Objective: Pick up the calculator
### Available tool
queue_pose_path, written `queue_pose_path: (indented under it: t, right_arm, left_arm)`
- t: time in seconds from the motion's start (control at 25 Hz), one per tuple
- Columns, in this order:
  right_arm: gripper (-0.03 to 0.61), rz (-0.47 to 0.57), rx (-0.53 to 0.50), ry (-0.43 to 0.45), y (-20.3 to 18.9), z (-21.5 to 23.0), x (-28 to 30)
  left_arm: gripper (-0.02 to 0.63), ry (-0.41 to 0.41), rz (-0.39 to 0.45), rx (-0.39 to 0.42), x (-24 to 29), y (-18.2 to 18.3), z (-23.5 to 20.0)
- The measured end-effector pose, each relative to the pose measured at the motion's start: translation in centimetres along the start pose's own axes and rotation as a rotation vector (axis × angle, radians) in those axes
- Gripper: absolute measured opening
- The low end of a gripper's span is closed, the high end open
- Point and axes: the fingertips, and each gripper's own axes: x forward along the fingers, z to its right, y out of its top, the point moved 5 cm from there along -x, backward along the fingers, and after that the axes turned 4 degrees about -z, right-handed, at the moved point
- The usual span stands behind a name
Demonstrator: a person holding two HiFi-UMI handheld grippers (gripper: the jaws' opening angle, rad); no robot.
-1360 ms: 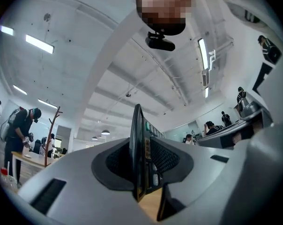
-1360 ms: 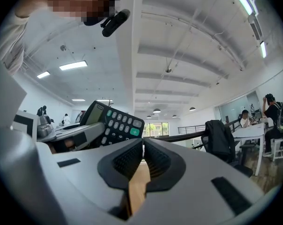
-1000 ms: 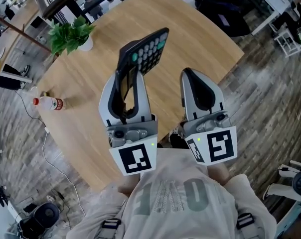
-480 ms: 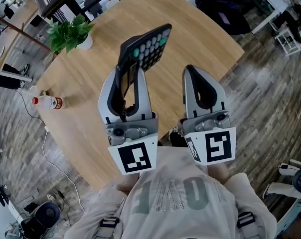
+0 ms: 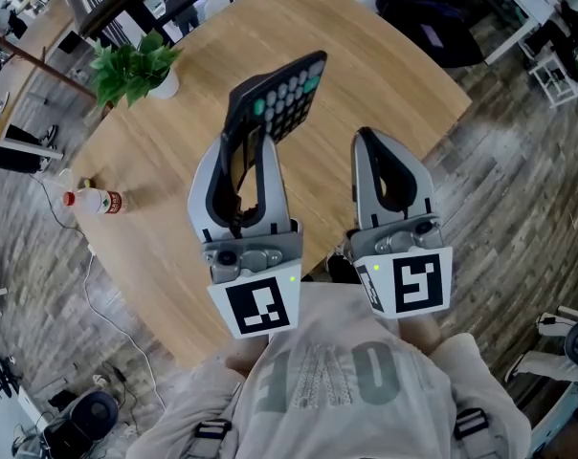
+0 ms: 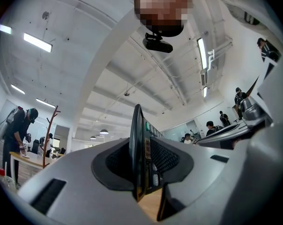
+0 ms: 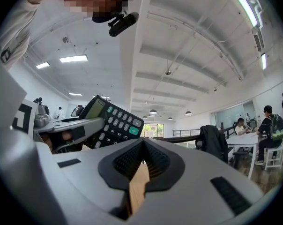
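Fingers (image 5: 273, 175) of the left gripper (image 5: 249, 134) pinch the calculator (image 5: 275, 98) edge-on, its keypad jutting past their tips above the table (image 5: 385, 65). Beside them, the right gripper (image 5: 367, 140) has its fingers pressed together, empty.

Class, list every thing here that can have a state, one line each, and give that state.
calculator: lifted clear of the table, tilted, keys showing.
left gripper: jaws shut on the calculator.
right gripper: jaws together, nothing between them.
bottle: lying on its side, red cap on.
plant: upright in its pot.
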Motion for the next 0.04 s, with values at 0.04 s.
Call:
queue_pose_path:
  t: [0.04]
  right_arm:
    - [0.018,0.001,0.002,0.000,-0.02,0.04,0.04]
  left_arm:
    - [0.121,0.000,0.001,0.000,0.03,-0.03,-0.01]
